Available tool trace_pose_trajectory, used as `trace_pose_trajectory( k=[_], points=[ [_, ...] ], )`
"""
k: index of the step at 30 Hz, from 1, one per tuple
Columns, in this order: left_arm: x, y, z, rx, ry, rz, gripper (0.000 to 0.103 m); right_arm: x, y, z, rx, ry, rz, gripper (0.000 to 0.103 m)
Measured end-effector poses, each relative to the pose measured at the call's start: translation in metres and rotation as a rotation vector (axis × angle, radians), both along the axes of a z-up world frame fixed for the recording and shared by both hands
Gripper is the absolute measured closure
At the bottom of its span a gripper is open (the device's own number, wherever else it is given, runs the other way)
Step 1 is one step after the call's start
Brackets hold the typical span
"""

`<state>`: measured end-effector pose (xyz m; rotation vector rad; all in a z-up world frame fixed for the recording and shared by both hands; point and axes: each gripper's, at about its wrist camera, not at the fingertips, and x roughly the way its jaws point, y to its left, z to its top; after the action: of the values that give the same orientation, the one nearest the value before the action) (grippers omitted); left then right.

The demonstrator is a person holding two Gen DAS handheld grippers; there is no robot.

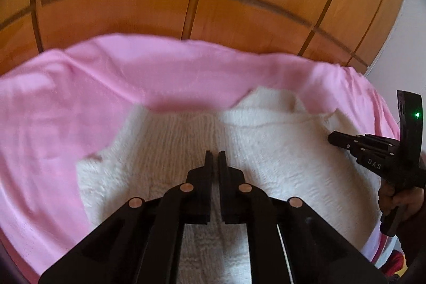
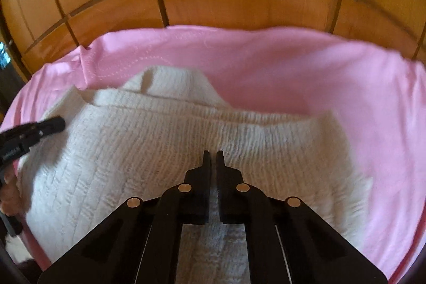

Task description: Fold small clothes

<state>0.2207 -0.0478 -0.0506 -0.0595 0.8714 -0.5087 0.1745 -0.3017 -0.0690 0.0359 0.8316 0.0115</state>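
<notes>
Left gripper (image 1: 214,154) closed, right gripper (image 2: 213,153) closed, both angled downward

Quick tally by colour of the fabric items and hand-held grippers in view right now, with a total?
White knitted garment: 1
Pink sheet under it: 1
Black hand-held grippers: 2, the left hand-held gripper and the right hand-held gripper, both shut with nothing between the jaws
Total: 4

Both wrist views look steeply down, close, sharing the white knit (image 1: 279,151).
</notes>
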Motion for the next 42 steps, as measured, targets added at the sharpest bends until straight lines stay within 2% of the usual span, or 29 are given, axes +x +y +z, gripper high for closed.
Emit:
trace_pose_trajectory(
  k=[4,7,10,12,14,20,22,24,25,26,30,34,36,39,41,42],
  points=[
    [0.0,-0.001,0.02,-0.02,-0.07,0.031,0.1,-0.004,-0.004,0.025,0.009,-0.09,-0.027,0.101],
    [0.01,-0.006,0.023,0.011,-0.098,0.073,0.1,0.002,-0.004,0.031,-0.018,-0.127,-0.055,0.101],
    [0.032,-0.017,0.004,0.067,-0.059,0.127,0.1,0.016,-0.007,0.016,-0.063,-0.113,-0.107,0.101],
    [0.044,-0.023,-0.015,0.103,-0.007,0.133,0.099,0.033,-0.008,-0.008,-0.051,-0.048,-0.135,0.101],
    [0.051,-0.029,-0.039,0.154,0.025,0.137,0.098,0.037,-0.009,-0.028,-0.064,-0.022,-0.152,0.1],
    [0.05,-0.017,-0.034,0.103,0.06,0.152,0.095,0.039,-0.011,-0.033,-0.049,-0.032,-0.154,0.098],
    [0.04,-0.011,-0.023,0.095,0.062,0.175,0.086,0.037,-0.019,-0.029,0.006,-0.025,-0.149,0.094],
    [0.018,-0.001,-0.009,0.089,0.027,0.176,0.081,0.028,-0.025,-0.02,0.039,-0.022,-0.156,0.073],
    [0.008,0.004,-0.004,0.078,0.01,0.169,0.076,0.02,-0.026,-0.013,0.043,-0.038,-0.161,0.048],
    [-0.002,0.01,0.001,0.067,-0.004,0.163,0.075,0.006,-0.025,-0.004,0.057,-0.07,-0.15,0.041],
    [-0.05,0.021,0.012,0.027,-0.036,0.105,0.075,-0.038,-0.004,0.011,0.055,-0.091,-0.047,0.041],
    [-0.095,0.005,0.014,0.029,-0.076,0.004,0.072,-0.081,0.038,0.011,0.04,-0.088,0.096,0.041],
    [-0.112,-0.003,0.006,0.041,-0.056,-0.038,0.071,-0.098,0.062,-0.002,0.001,-0.063,0.151,0.041],
    [-0.123,-0.011,-0.025,0.117,0.01,-0.049,0.069,-0.113,0.079,-0.031,-0.083,-0.022,0.169,0.041],
    [-0.123,-0.007,-0.04,0.107,0.01,-0.038,0.069,-0.118,0.079,-0.05,-0.132,-0.038,0.184,0.04],
    [-0.123,-0.006,-0.04,0.095,0.016,-0.033,0.069,-0.119,0.074,-0.053,-0.108,-0.065,0.182,0.04]
  ],
)
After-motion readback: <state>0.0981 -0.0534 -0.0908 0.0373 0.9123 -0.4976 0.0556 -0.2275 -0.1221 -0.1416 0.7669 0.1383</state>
